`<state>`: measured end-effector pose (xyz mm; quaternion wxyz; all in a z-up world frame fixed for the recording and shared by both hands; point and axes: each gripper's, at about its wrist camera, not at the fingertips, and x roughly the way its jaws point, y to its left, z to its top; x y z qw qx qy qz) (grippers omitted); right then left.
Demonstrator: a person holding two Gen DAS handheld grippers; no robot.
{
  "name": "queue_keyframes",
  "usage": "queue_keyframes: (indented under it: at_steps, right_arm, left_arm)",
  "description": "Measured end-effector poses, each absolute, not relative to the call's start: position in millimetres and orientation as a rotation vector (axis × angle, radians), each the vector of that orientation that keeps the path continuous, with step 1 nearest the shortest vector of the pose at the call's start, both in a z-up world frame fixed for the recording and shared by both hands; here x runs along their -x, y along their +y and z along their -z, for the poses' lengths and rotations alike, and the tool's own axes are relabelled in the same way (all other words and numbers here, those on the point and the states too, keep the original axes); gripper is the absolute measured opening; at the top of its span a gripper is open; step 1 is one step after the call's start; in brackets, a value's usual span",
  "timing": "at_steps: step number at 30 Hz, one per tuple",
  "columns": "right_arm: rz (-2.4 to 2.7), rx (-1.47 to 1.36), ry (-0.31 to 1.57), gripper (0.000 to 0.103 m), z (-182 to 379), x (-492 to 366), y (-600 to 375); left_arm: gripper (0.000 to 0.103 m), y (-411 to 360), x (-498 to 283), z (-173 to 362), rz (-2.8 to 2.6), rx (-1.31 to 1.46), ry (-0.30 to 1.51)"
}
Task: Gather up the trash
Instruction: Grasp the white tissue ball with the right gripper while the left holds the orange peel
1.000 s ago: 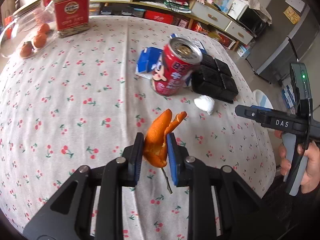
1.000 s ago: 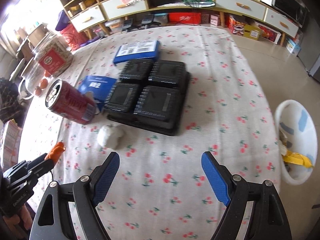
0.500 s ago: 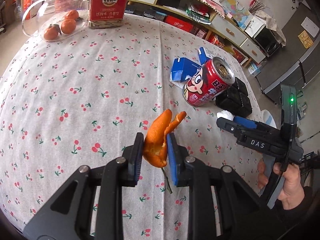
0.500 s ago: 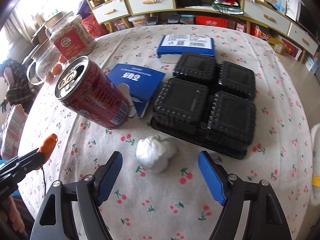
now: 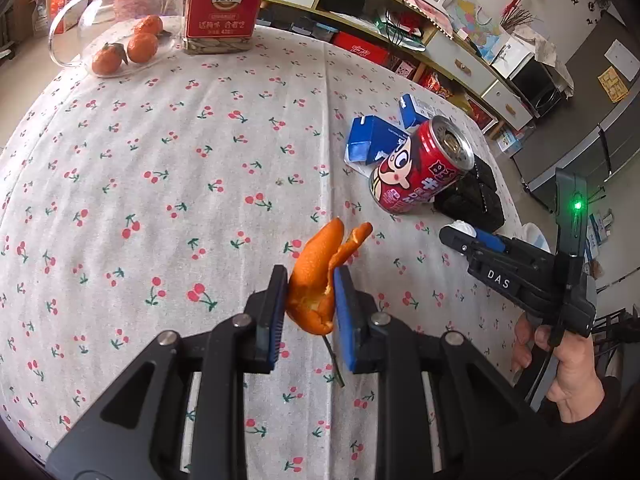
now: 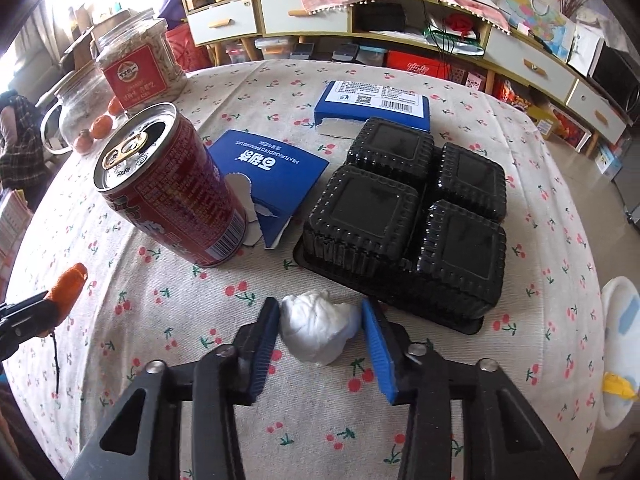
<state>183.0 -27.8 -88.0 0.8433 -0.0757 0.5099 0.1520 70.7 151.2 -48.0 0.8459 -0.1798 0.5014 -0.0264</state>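
Orange and leathery, the peel (image 5: 320,276) sits pinched between the pads of our left gripper (image 5: 310,308), held above the cherry-print cloth of the worktop (image 5: 168,184); its curled strips stand up past the fingertips and a thin stem hangs below. Moving rightward in the right wrist view, we pass the red drink can (image 6: 168,188), a smooth metal cylinder standing with its pull-tab top open, then the torn blue cartons (image 6: 272,176) of thin card, one just behind the can and one further back. Next comes the thing our coming move turns on: the white paper wad (image 6: 318,328), crumpled, soft and roughly round with no clear long axis, lies on the cloth directly between the blue pads of our right gripper (image 6: 320,338), whose jaws are closing on it. The left pad appears to touch its side and the right pad looks just at its edge, so we judge the squeeze begun but not yet firm. Our right hand is plainly the nearer one; the left is well apart and already full. Just beyond the wad lies the black plastic tray (image 6: 408,220), glossy, ribbed and four-celled, upturned. At the far right, off the worktop, a pale bin (image 6: 620,344) waits on the floor.
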Motion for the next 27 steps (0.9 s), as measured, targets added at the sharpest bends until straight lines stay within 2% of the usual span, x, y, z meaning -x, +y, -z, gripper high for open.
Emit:
queue_keyframes:
  at_steps: [1,4,27]
  right_arm:
    - [-0.323,0.157,1.077,0.031,86.7,-182.4,-30.0]
    - [-0.329,0.138,1.083,0.029,85.1,-182.4,-34.0]
    - [-0.377,0.027,1.029,0.027,47.2,-154.7,-71.7]
  left_arm:
    - [0.026,150.8,-71.6,48.0,0.057,0.379,1.058]
    - [0.026,149.8,-71.5,47.5,0.058,0.375,1.058]
    - [0.026,130.5,-71.5,46.4,0.093,0.363,1.054]
